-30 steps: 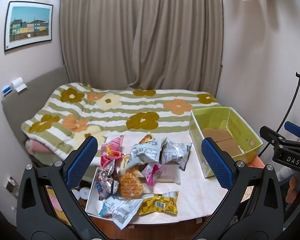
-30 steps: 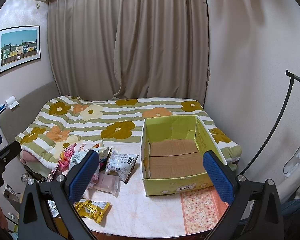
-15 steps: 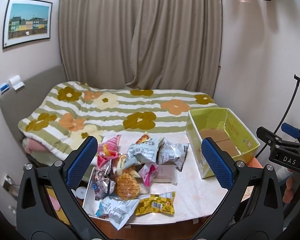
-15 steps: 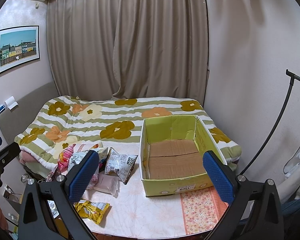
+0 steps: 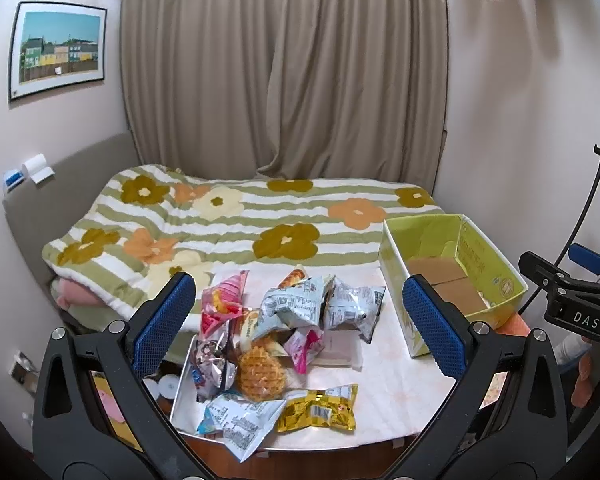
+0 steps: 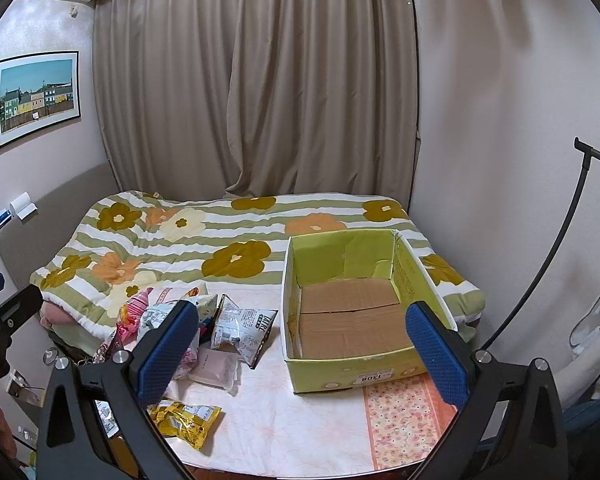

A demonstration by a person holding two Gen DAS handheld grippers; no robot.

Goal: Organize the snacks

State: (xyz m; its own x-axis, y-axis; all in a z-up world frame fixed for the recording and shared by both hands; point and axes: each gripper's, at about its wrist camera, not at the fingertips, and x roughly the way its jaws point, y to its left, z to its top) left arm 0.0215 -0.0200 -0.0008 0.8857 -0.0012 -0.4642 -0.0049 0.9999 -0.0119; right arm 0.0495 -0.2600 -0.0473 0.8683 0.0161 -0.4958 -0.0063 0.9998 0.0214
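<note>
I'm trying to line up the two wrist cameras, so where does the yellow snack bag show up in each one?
Left wrist view: the yellow bag lies low and centre, at the table's near edge, right of a silver packet.
Right wrist view: it sits lower left, partly behind the tool's left finger.
Shared landmark: the green box, far right in the left view, right of centre in the right view.
</note>
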